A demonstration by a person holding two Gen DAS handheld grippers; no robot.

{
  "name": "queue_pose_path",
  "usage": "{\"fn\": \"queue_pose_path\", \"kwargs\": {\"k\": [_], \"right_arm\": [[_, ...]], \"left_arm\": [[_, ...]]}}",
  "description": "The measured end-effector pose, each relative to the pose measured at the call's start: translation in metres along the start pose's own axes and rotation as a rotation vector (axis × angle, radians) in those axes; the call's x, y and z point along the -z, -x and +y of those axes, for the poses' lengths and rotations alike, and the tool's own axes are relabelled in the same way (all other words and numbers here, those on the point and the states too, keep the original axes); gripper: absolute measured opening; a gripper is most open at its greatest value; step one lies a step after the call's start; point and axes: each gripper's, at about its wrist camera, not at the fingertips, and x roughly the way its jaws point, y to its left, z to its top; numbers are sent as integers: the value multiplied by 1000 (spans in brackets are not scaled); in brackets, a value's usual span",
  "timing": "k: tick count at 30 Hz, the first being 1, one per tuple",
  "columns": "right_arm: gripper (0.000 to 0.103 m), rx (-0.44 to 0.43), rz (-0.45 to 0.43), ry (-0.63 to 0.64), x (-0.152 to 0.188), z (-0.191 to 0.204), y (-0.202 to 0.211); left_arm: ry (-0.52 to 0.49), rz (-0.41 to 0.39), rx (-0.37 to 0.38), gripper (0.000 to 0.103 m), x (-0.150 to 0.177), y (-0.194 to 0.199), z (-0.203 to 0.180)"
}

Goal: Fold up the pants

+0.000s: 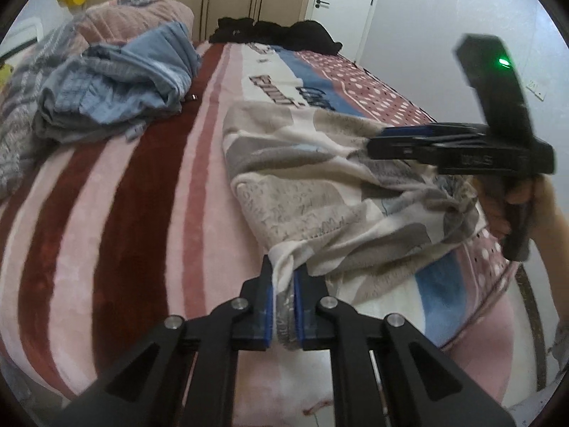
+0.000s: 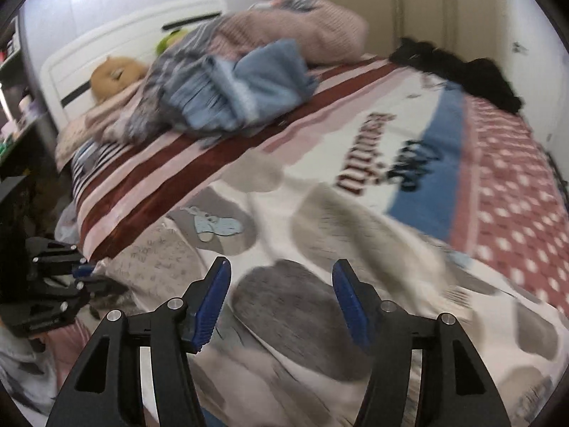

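Fuzzy fleece pants [image 1: 320,185], cream with grey blotches, lie crumpled on the striped plush blanket [image 1: 117,213] near the bed's foot edge. Left gripper [image 1: 284,286] pinches a twisted corner of the pants. Right gripper [image 2: 281,306] hangs above them, jaws apart, nothing between. Rumpled blue clothes [image 1: 117,82] and black garments [image 1: 277,32] farther back.

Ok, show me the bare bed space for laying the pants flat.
Free: the striped blanket between the blue clothes heap and the pants; also the dotted strip beyond them. Crowded: headboard end and the far black pile.
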Motion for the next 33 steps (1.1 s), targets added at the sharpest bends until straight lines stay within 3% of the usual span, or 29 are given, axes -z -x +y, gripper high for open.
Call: {"fn": "queue_pose_path", "kwargs": {"k": [5,10,13,14,19,28,29,30,31,33], "right_arm": [[55,-10,36,-4,5,4,-18],[55,47,11,-114,35,-29,14],[55,116,-19,-150,54,-49,40],[55,125,-29,-166,59,-56,48],[55,145,-77,-239,70,-80,72],[57,100,-52,-301,43,-118,37],[49,89,-39,-307,41,-122,30],[29,80,-24,-314,40,-125,23],[21,80,-17,-319,39,-128,18],[16,94,-40,-339,39,-133,15]], "left_arm": [[-4,46,18,7,12,-8,3],[11,68,17,12,12,-2,10],[32,10,21,34,3,16,14],[37,-15,22,36,-2,22,14],[34,-79,48,36,-31,27,2],[18,5,15,37,-70,-30,-18],[19,14,17,37,-72,-34,-17],[26,30,26,37,-73,-40,-16],[33,45,33,37,-72,-46,-15],[44,82,47,37,-67,-57,-12]]}}
